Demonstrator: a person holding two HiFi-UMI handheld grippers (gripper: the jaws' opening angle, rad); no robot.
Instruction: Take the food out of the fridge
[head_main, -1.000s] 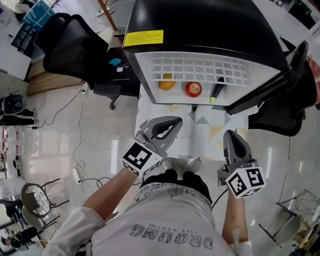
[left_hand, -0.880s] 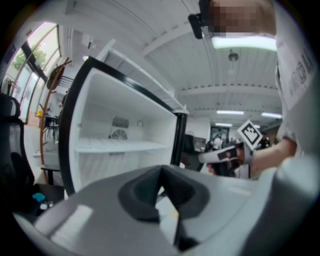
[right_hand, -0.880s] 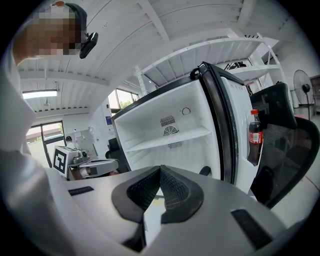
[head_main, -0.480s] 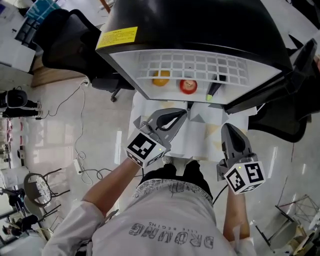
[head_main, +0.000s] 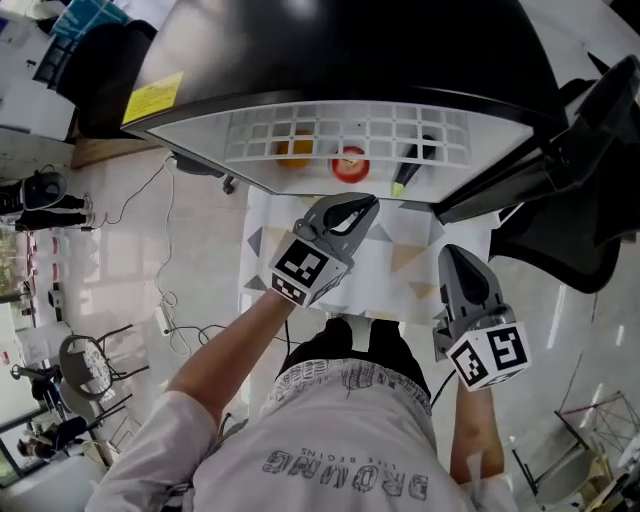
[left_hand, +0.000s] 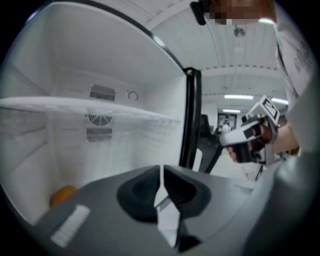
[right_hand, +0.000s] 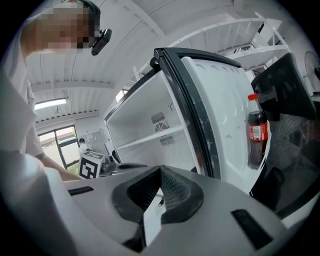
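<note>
The fridge (head_main: 340, 60) stands open in front of me. Under its white wire shelf (head_main: 340, 128) lie an orange (head_main: 296, 150), a red apple (head_main: 350, 163) and a dark bottle-like item with a green tip (head_main: 408, 172). My left gripper (head_main: 364, 206) reaches toward the apple and stops just short of the fridge opening. Its jaws are opening, with only a thin slit between them and nothing held. In the left gripper view the orange (left_hand: 62, 195) lies low on the left. My right gripper (head_main: 455, 256) hangs back at the right, shut and empty.
The fridge door (head_main: 520, 170) stands open at the right, with a cola bottle (right_hand: 257, 132) in its rack. A patterned mat (head_main: 400, 262) lies before the fridge. Black chairs (head_main: 100, 60) and cables (head_main: 165, 300) are at the left, another chair (head_main: 570, 240) at the right.
My left gripper has moved forward toward the fridge opening and the apple. The right gripper has crept forward a little. The fridge looms closer in the head view.
</note>
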